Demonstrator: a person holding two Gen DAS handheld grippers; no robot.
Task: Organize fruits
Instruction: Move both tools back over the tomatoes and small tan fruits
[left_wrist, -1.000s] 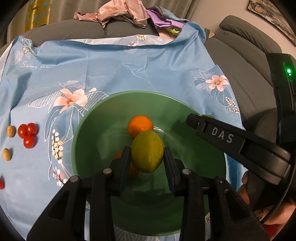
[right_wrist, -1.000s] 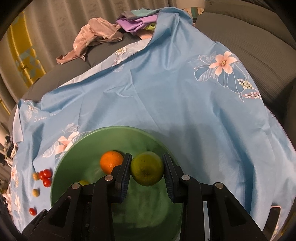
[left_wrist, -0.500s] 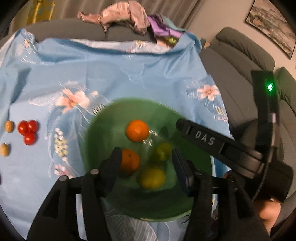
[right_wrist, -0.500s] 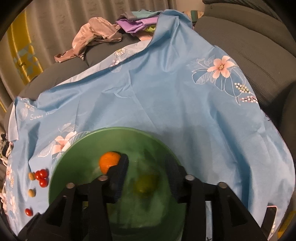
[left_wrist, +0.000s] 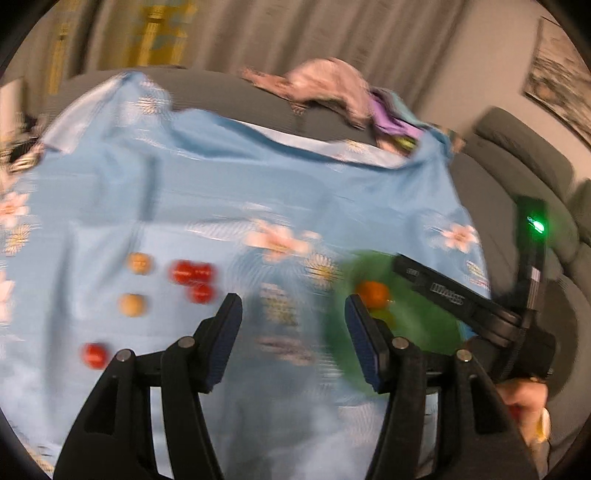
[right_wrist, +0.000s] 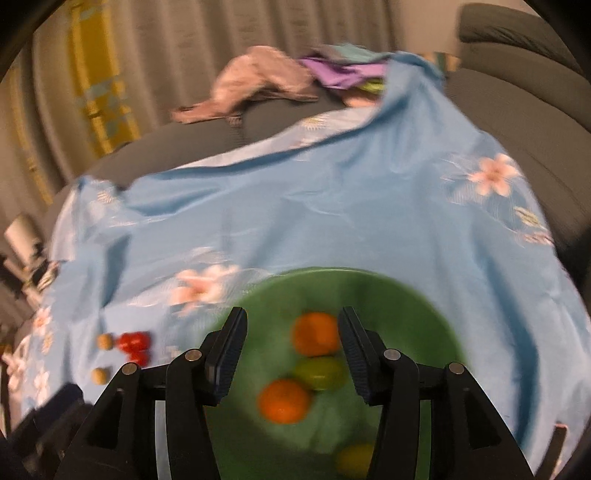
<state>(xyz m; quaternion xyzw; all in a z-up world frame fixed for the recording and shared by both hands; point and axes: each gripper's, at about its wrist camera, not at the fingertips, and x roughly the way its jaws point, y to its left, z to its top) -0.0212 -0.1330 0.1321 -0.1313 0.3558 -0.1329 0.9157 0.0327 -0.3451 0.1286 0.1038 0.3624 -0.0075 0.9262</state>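
A green bowl (right_wrist: 413, 306) on the blue floral cloth holds two oranges (right_wrist: 316, 334), a green fruit (right_wrist: 320, 373) and a yellow-green fruit (right_wrist: 354, 459). My right gripper (right_wrist: 291, 347) is open and empty above the bowl. My left gripper (left_wrist: 293, 328) is open and empty over the cloth, left of the bowl (left_wrist: 417, 321). Ahead and left of it lie three red cherry tomatoes (left_wrist: 192, 275), two tan round fruits (left_wrist: 131, 304) and one more red tomato (left_wrist: 94, 355). The right gripper's body (left_wrist: 458, 299) reaches over the bowl in the left wrist view. Both views are blurred.
The blue cloth (right_wrist: 332, 206) covers a grey sofa seat (right_wrist: 517, 110). Crumpled pink and purple clothes (right_wrist: 266, 79) lie at the back edge. Curtains hang behind. Grey sofa cushions (left_wrist: 524, 155) stand at the right.
Both grippers opened and let their green-yellow fruits fall into the bowl. The left gripper then swung left, away from the bowl toward the tomatoes. The right gripper rose slightly.
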